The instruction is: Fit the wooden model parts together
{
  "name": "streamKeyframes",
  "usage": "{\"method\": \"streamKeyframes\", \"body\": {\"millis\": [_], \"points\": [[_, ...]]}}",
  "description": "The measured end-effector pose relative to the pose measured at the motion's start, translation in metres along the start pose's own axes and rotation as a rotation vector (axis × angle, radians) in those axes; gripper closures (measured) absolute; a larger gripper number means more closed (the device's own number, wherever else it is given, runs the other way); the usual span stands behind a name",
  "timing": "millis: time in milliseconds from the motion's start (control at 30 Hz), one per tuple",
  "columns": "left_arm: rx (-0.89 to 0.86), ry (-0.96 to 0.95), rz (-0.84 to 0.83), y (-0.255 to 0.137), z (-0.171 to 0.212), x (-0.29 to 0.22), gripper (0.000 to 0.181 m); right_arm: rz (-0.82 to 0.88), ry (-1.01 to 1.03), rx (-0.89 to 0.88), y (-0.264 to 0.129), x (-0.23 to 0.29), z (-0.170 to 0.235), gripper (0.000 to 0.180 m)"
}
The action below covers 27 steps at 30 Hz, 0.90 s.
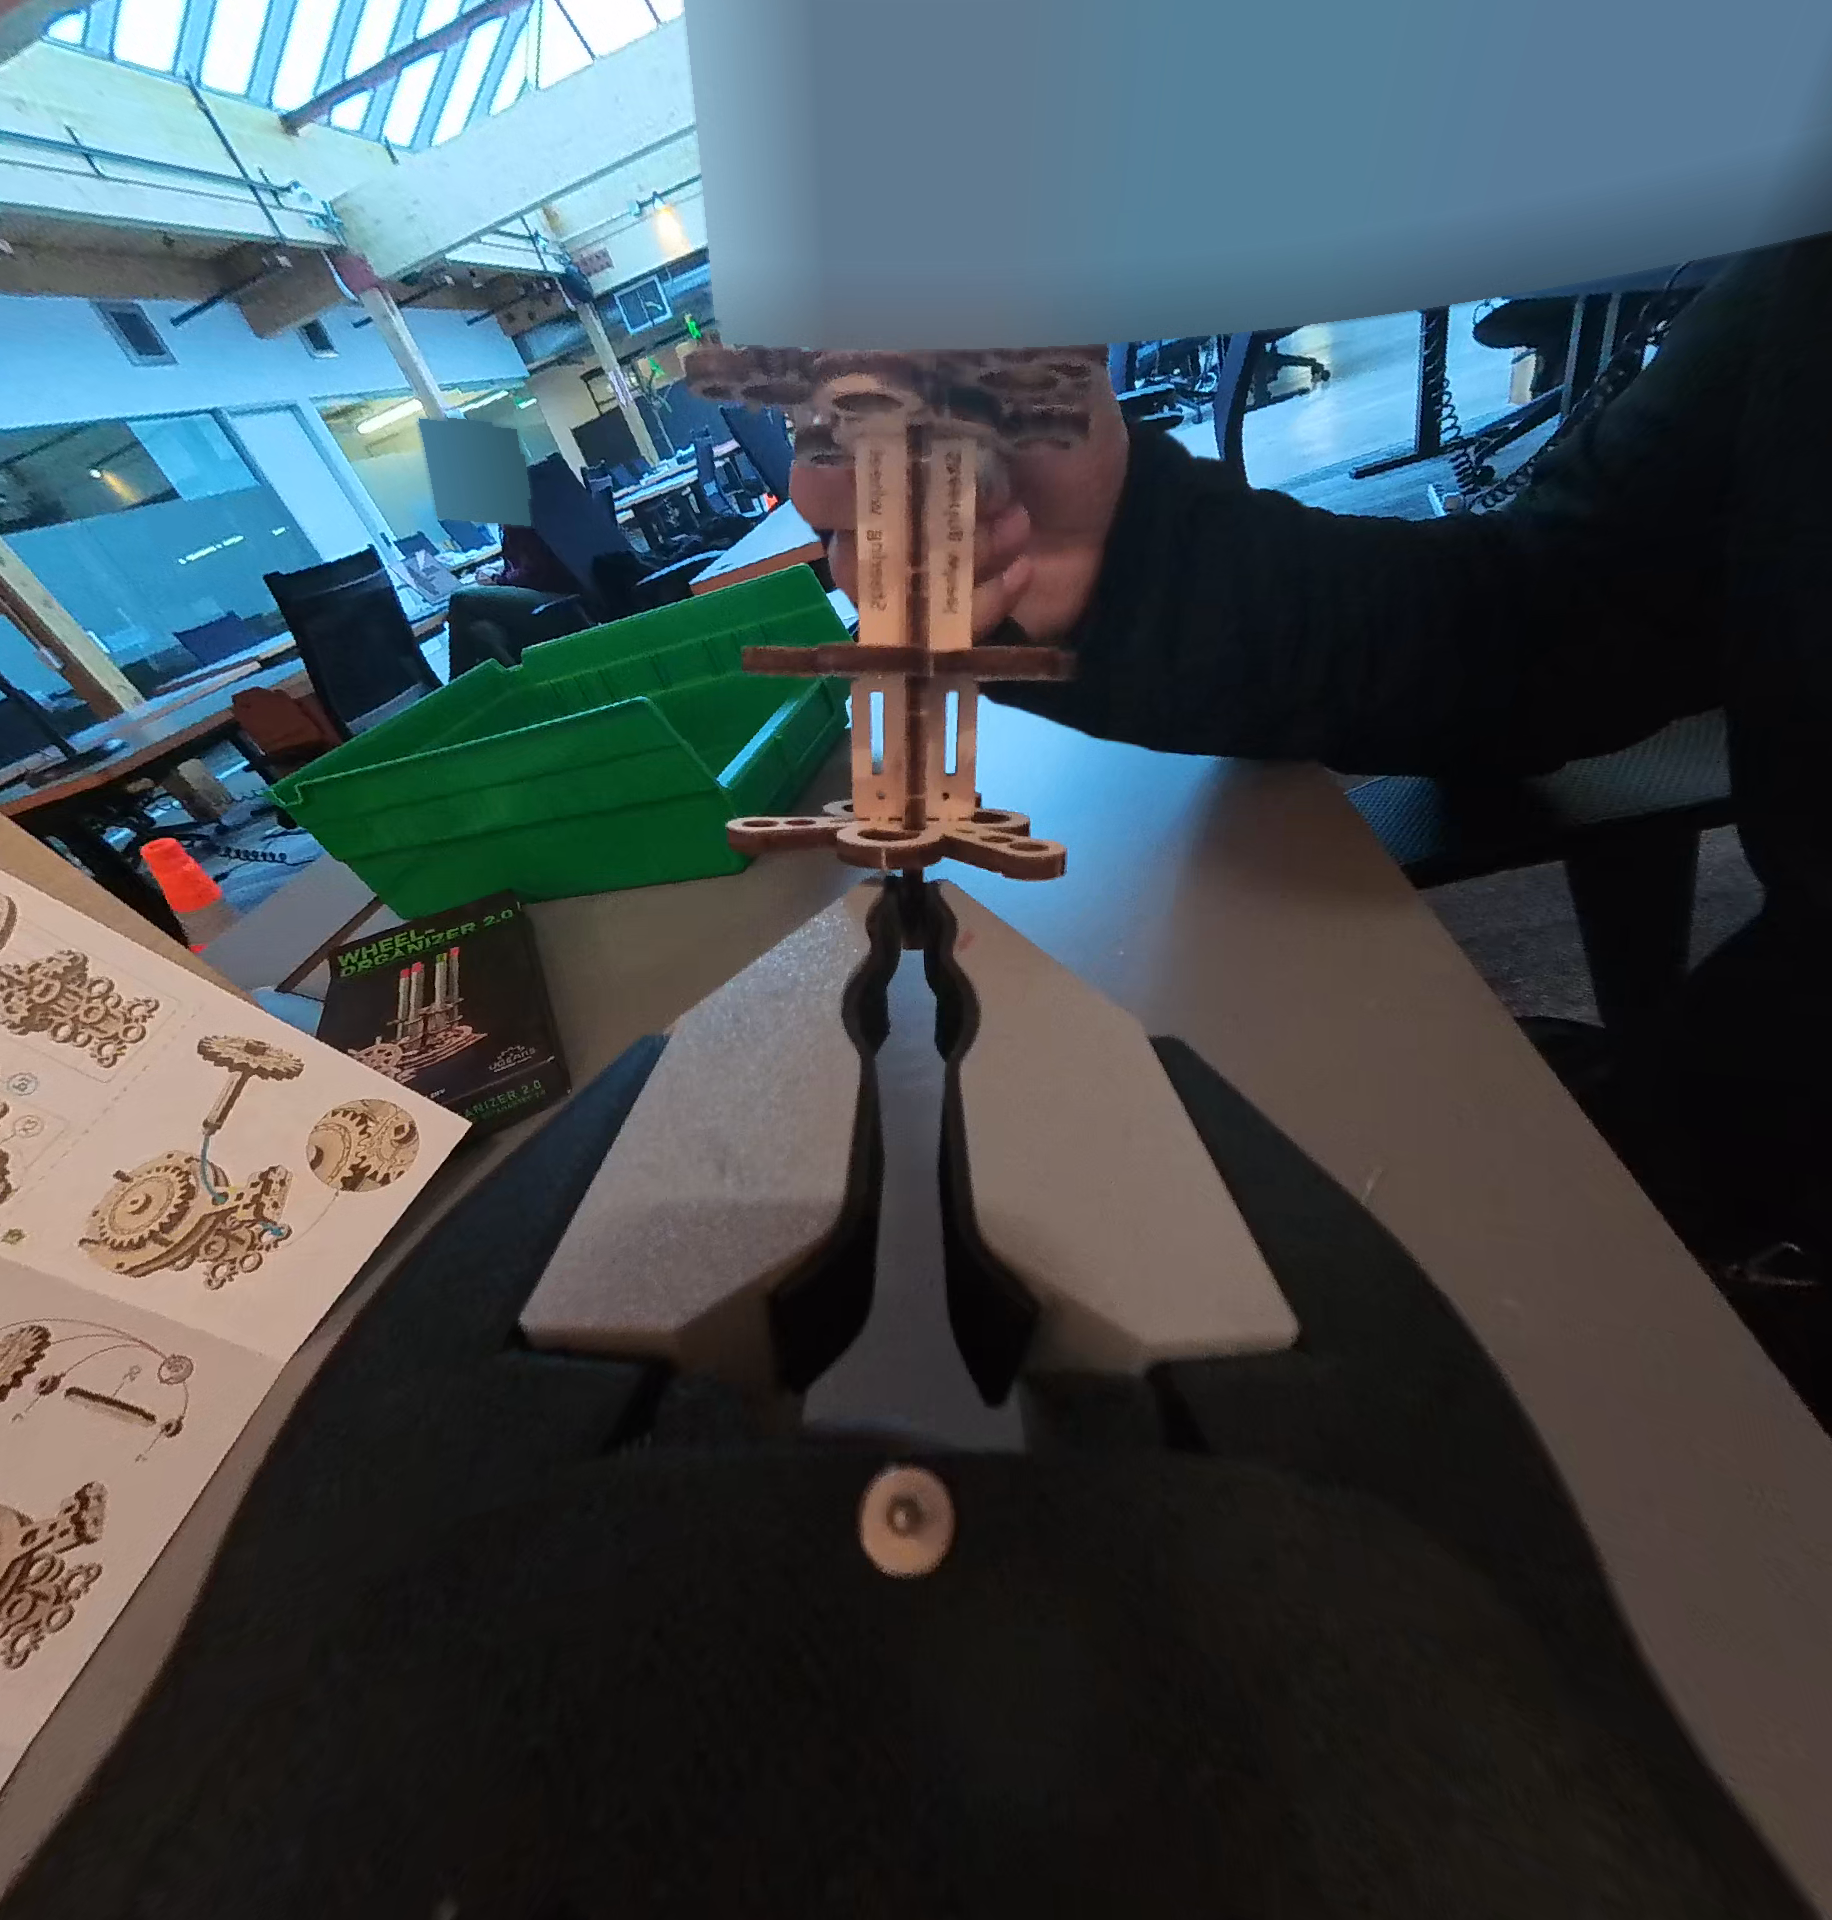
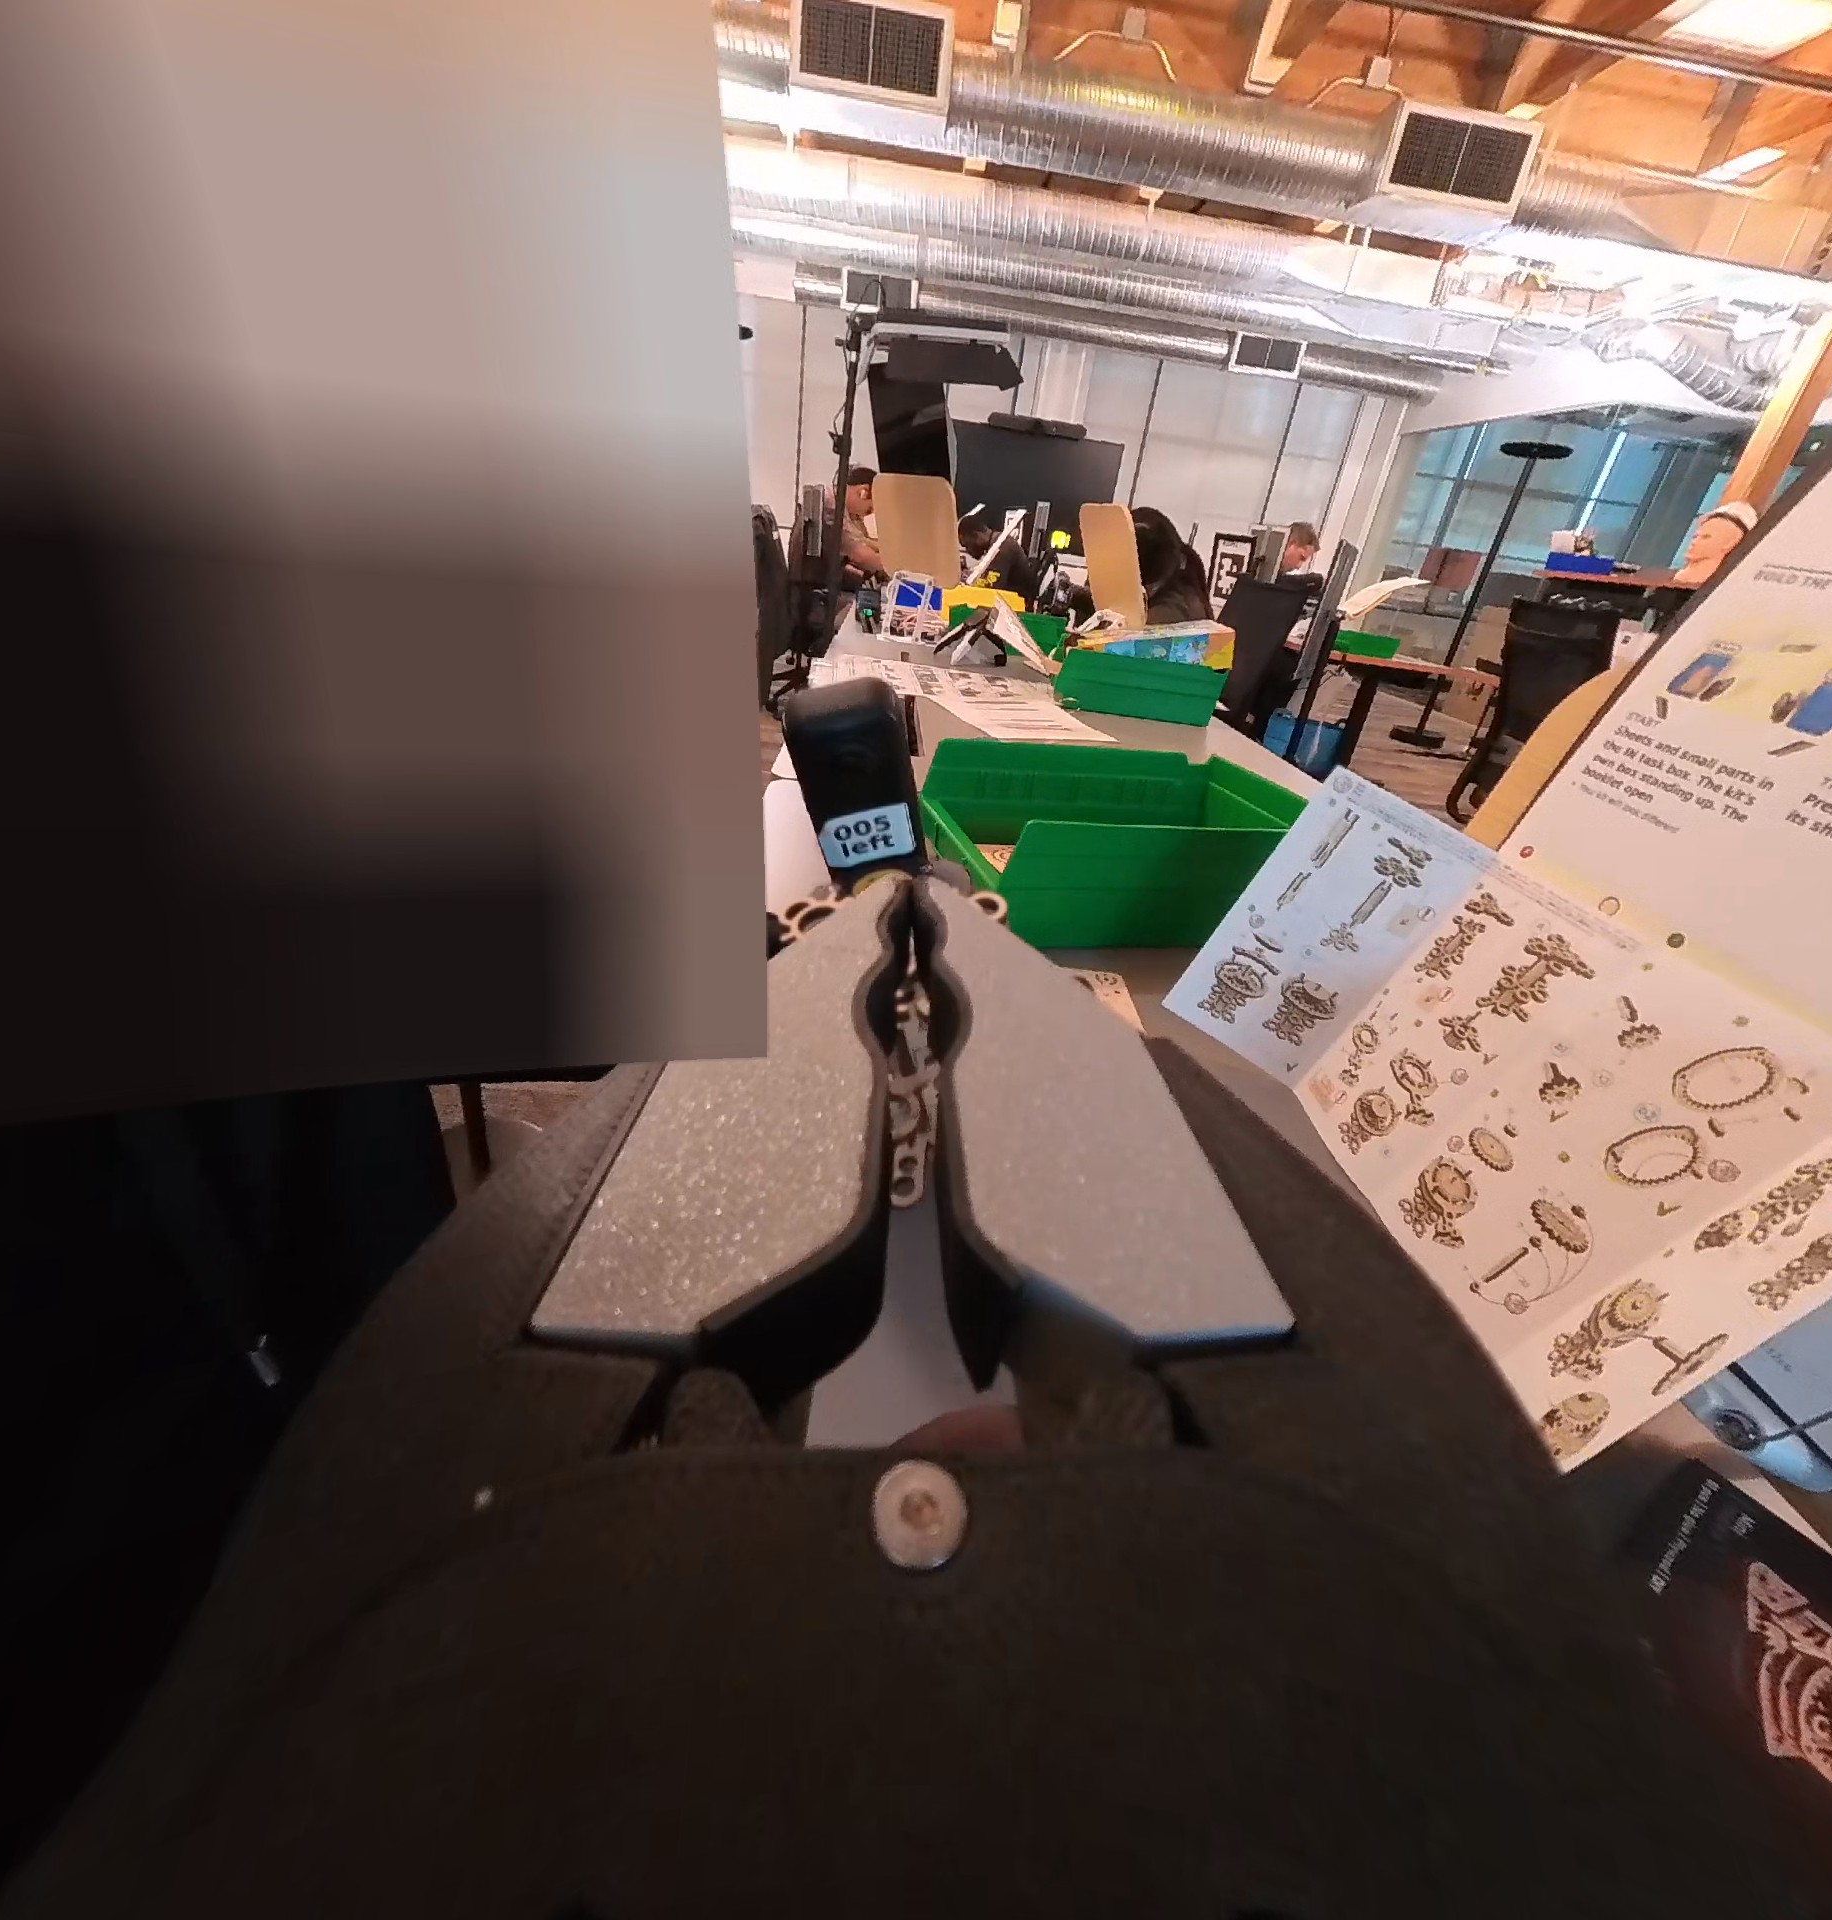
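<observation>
The wooden model (image 1: 910,623) is an upright slotted column with three perforated lobed plates: lower (image 1: 896,840), middle (image 1: 907,661) and top (image 1: 891,390). My left gripper (image 1: 910,896) is shut at its tips on the model's underside, just below the lower plate, and holds it up above the table. A person's hand (image 1: 1057,520) is behind the upper column. In the right wrist view, my right gripper (image 2: 912,914) is shut on a perforated wooden plate (image 2: 910,1101), seen edge-on between the fingers. Its lobes (image 2: 800,918) stick out at the tips. A blur patch hides the rest.
A green bin (image 1: 538,769) stands at the back of the grey table (image 1: 1255,987), and it also shows in the right wrist view (image 2: 1099,831). A black kit box (image 1: 439,1018) and an instruction sheet (image 1: 112,1195) lie left. An open booklet (image 2: 1514,1091) stands right. The left gripper's black body (image 2: 855,769) is just ahead. About 11 cm separates my left fingertips from my right.
</observation>
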<state>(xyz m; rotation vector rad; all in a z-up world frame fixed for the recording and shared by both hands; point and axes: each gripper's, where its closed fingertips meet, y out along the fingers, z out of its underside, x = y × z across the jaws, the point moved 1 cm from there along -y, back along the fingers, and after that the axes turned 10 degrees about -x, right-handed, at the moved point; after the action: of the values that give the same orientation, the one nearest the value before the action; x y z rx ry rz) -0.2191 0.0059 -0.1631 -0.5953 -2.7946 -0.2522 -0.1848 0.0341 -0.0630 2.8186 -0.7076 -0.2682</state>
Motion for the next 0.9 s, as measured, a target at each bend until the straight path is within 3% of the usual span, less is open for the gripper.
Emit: {"method": "streamKeyframes", "body": {"millis": [300,467,700,900], "points": [[0.034,0.007,0.0,0.001,0.006,-0.001,0.18,-0.004,0.005,0.11,0.007,0.0,0.028,0.18],[0.03,0.004,-0.058,-0.001,0.004,0.009,0.181,0.131,-0.01,-0.042,-0.008,-0.026,0.006,0.18],[0.049,-0.099,-0.212,-0.01,0.015,0.037,0.18,0.251,0.227,-0.127,-0.033,-0.063,0.016,0.18],[-0.006,-0.191,-0.264,-0.022,0.008,0.047,0.18,0.288,0.243,-0.027,-0.024,-0.066,0.043,0.158]]}}
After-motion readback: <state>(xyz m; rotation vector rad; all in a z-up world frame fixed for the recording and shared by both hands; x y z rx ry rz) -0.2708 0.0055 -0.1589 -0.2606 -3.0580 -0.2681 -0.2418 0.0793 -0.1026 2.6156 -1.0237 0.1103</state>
